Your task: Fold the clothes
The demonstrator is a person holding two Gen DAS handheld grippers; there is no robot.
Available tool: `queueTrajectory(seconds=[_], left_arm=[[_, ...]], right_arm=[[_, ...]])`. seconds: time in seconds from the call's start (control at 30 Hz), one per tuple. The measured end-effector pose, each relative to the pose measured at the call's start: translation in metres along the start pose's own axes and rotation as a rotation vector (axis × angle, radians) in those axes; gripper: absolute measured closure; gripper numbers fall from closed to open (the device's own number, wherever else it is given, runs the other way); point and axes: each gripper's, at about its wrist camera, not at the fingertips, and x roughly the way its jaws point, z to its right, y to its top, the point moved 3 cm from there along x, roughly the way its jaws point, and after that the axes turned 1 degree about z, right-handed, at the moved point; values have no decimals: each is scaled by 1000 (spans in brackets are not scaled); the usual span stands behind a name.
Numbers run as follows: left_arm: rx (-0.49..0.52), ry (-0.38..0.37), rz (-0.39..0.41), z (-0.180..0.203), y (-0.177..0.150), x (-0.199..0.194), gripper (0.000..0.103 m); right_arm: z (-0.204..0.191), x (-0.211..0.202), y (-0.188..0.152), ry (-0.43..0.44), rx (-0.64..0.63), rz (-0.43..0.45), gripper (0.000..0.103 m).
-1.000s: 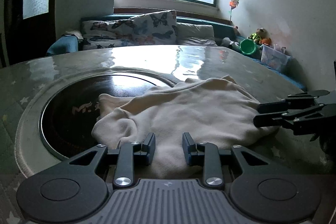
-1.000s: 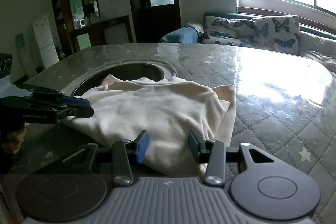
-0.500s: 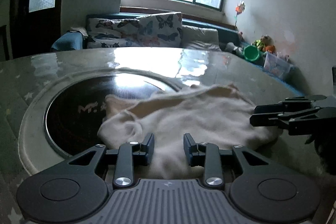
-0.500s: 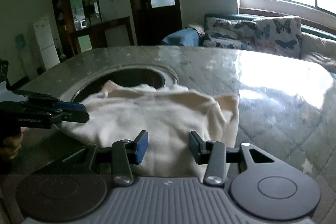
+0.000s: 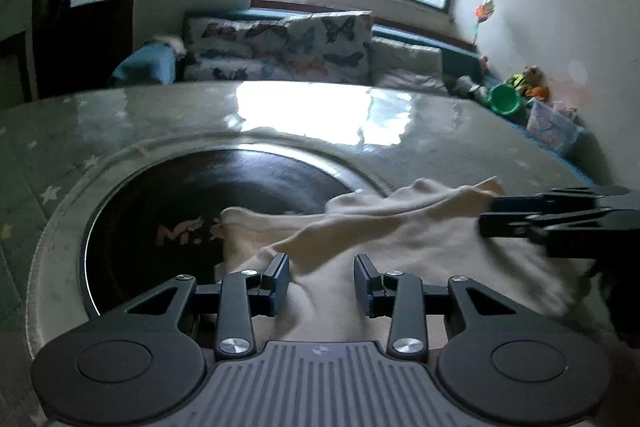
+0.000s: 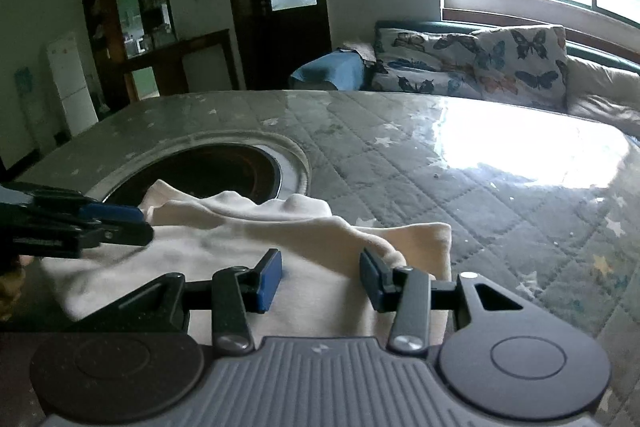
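A cream garment (image 5: 400, 247) lies rumpled on the quilted table (image 5: 280, 107), its left end over a round dark inset (image 5: 180, 195). My left gripper (image 5: 322, 279) hovers open over the garment's near edge, with cloth showing in the gap and the pads not pressing on it. From the right, my right gripper (image 5: 486, 215) reaches over the far corner of the garment. In the right wrist view the right gripper (image 6: 320, 275) is open above the garment (image 6: 224, 251), near a folded flap. The left gripper (image 6: 146, 223) comes in from the left there, beside the inset (image 6: 208, 171).
A sofa with butterfly cushions (image 5: 280, 43) runs behind the table under the window. A green bucket (image 5: 506, 99) and toys sit at the far right. A dark door and a white fridge (image 6: 68, 83) stand at the left. A hand (image 6: 12, 291) shows at the edge.
Both grippers have slid level across the table, so the garment and the inset sit differently in each view. The left fingers stand wider apart. The cloth looks flatter, with a ridge across it.
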Motion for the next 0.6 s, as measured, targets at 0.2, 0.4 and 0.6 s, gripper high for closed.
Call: queueTrajectory(seconds=[0.2,0.4,0.6], left_arm=[[-42,6,20,-11,1,-7,57],[-54,80,44,-20,-4,-30,43],[-105,91,9,-27,-17,-44,35]], right_arm=[[6,-24,4,-3,28,47,51],[25,-40,-6,-53,66,41,45],[47,-44,-25,-61,182,15,43]])
